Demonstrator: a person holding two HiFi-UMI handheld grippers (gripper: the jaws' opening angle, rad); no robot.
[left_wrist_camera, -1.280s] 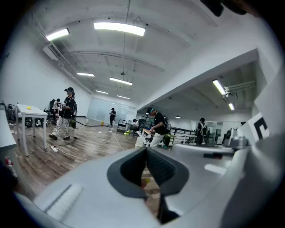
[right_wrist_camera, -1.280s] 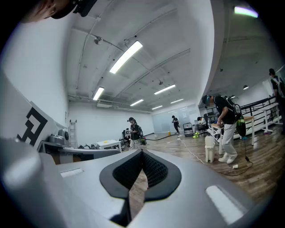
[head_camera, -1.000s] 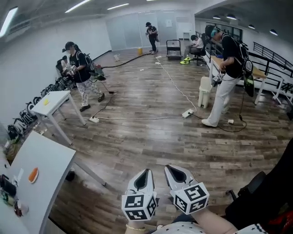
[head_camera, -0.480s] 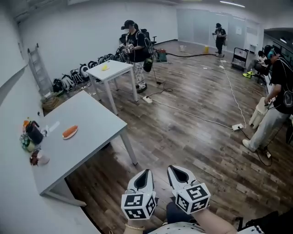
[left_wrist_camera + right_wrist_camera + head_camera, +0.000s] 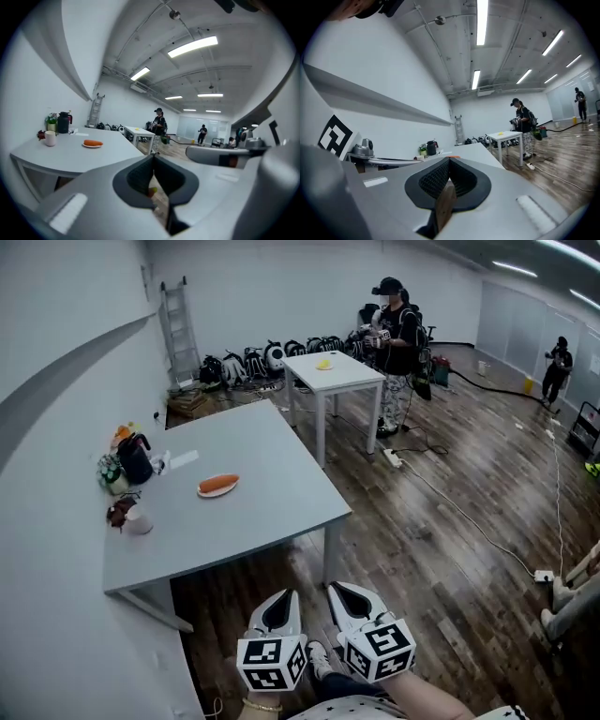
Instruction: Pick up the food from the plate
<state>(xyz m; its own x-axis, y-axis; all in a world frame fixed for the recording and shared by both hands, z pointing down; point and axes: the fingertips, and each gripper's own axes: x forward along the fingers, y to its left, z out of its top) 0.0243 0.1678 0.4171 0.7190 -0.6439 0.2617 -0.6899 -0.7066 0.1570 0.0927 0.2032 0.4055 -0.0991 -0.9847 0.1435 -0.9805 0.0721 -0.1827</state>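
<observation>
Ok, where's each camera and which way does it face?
Head view: on the head, angled down at the grey table, plate of food, left hand-held gripper and right hand-held gripper.
Left gripper view: on the left one, along its shut jaws toward the plate.
Right gripper view: on the right one, along shut jaws over the table.
All share the white table.

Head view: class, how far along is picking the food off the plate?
Done: nothing; the orange food lies on its plate on the grey table. In hand: nothing; left claw and right claw are both shut, empty, short of the table. Left: approach, open, grasp, lift.
</observation>
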